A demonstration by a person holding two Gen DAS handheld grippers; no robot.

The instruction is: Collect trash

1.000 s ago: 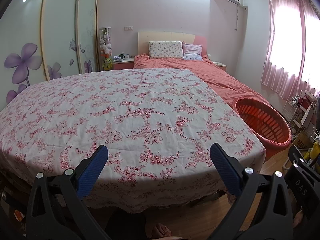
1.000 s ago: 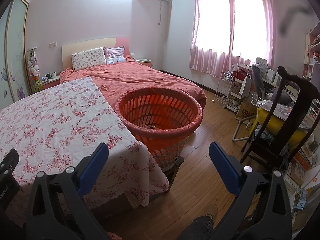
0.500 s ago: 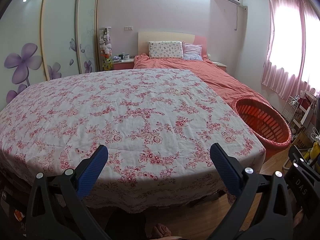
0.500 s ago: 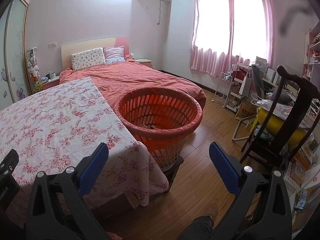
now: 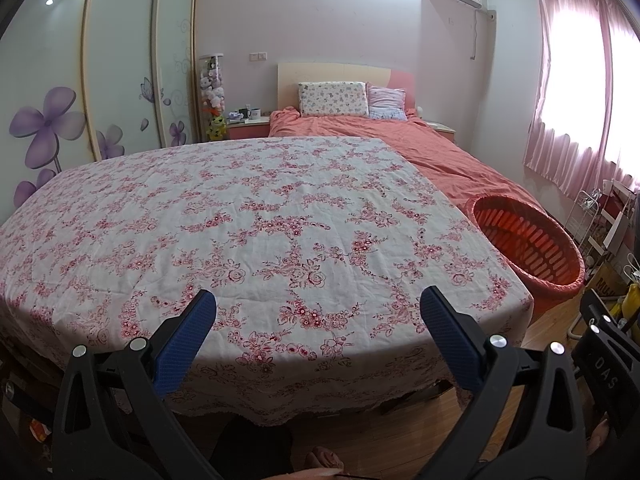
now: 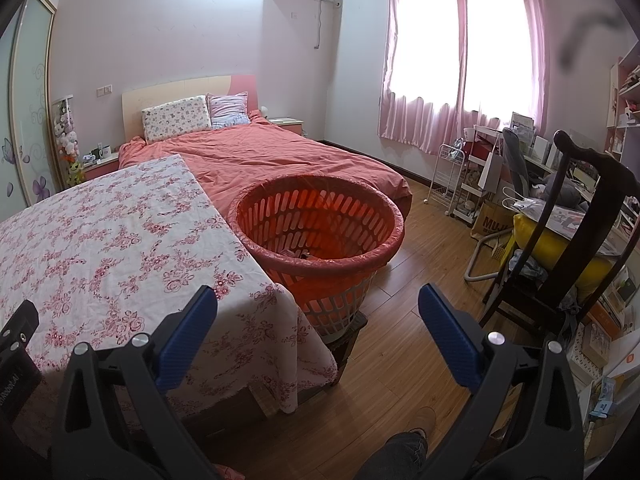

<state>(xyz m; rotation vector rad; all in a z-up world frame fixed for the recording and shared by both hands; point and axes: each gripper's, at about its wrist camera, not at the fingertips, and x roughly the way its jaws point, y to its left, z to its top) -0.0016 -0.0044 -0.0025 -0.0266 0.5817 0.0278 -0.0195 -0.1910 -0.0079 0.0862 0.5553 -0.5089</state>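
A round basket lined with a red bag (image 6: 320,224) stands on a low stand at the table's right corner; it also shows in the left wrist view (image 5: 528,246). Some small scraps (image 6: 298,254) lie at its bottom. The table under a floral cloth (image 5: 256,224) has nothing on it in either view (image 6: 100,240). My left gripper (image 5: 318,322) is open and empty over the table's near edge. My right gripper (image 6: 318,320) is open and empty, held in front of the basket above the table's corner.
A bed with an orange cover (image 6: 280,156) lies behind the table and basket. A dark wooden chair (image 6: 560,248) with a yellow cushion stands at the right, by a cluttered desk and a white wire rack (image 6: 452,176). Wood floor (image 6: 408,320) lies between basket and chair.
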